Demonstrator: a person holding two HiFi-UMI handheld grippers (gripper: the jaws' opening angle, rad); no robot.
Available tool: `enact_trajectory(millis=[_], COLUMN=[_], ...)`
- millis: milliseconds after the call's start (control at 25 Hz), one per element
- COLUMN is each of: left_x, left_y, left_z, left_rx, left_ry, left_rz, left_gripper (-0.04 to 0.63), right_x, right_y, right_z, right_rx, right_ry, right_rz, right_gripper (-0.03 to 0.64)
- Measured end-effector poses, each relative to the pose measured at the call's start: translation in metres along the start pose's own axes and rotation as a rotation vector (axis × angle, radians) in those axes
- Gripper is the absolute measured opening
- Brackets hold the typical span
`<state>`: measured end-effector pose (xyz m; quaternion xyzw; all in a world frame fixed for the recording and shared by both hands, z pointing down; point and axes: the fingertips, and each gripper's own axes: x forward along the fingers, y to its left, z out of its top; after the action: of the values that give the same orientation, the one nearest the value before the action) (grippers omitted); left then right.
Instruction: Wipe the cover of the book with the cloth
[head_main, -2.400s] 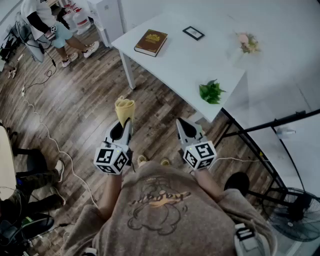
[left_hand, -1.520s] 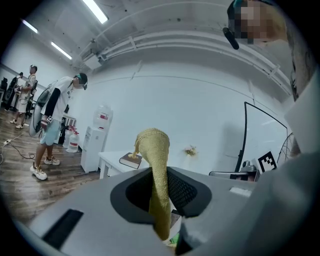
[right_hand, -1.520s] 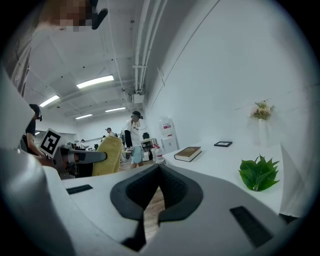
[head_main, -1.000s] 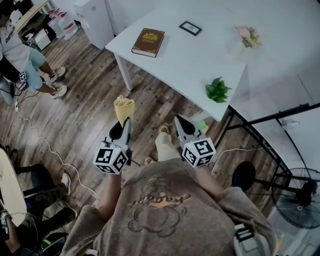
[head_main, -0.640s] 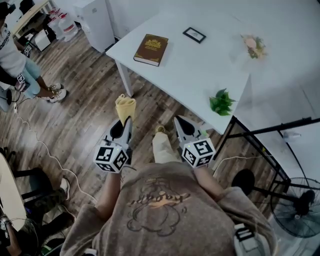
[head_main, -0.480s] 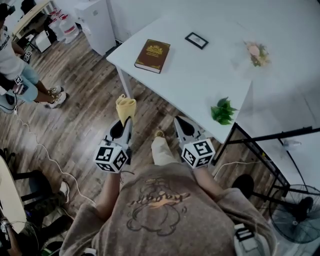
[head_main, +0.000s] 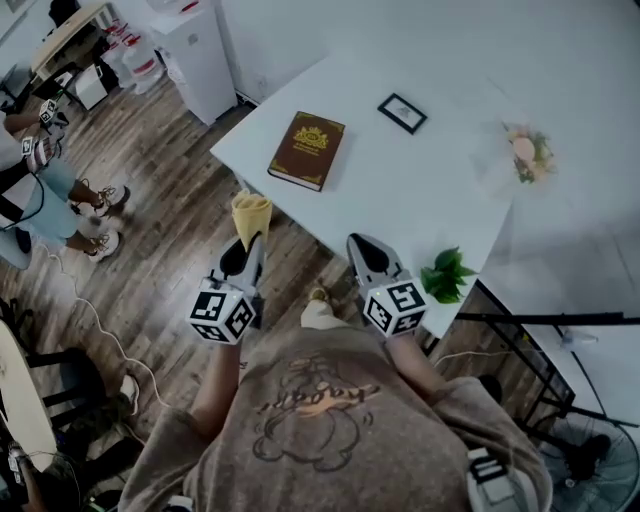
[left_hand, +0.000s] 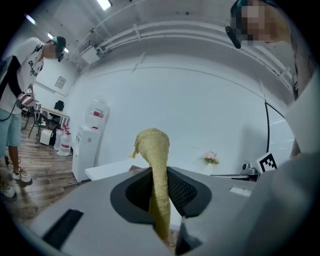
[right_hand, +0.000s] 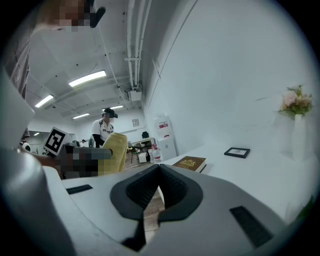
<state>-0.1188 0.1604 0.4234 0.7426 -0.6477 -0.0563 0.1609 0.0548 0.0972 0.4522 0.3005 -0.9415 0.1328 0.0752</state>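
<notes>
The walk has brought the table (head_main: 420, 180) nearer — the book (head_main: 307, 150) lies by its left corner, wiping not yet begun — left gripper (head_main: 249, 243) clamped on the yellow cloth (head_main: 250, 212), right gripper (head_main: 362, 250) closed, empty.

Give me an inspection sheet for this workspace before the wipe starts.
Surface: white table, bare around its items.
Job's things: book lies closed near the table's corner. Yellow cloth is clamped in the left gripper, off the table.
Clutter: picture frame, flower vase, green plant at the near edge.
Grippers: left shut on the cloth. Right gripper shut, empty. Neither touches the book.
Cables: white cable trails across the wooden floor.
Surroundings: water dispenser, bystander, fan.
</notes>
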Motion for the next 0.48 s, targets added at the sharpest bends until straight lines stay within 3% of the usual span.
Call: enact_trajectory(millis=[480], left_x=[0.096], left_y=[0.028], left_z=[0.016], left_rx=[-0.019], left_ry=[-0.010], left_rz=[0.073], left_gripper=[0.061], right_x=[0.077], right_y=[-0.080], right_z=[0.024], right_rx=[0.008], right_ry=[0.026], right_rz=[0.060], right_gripper=[-0.008])
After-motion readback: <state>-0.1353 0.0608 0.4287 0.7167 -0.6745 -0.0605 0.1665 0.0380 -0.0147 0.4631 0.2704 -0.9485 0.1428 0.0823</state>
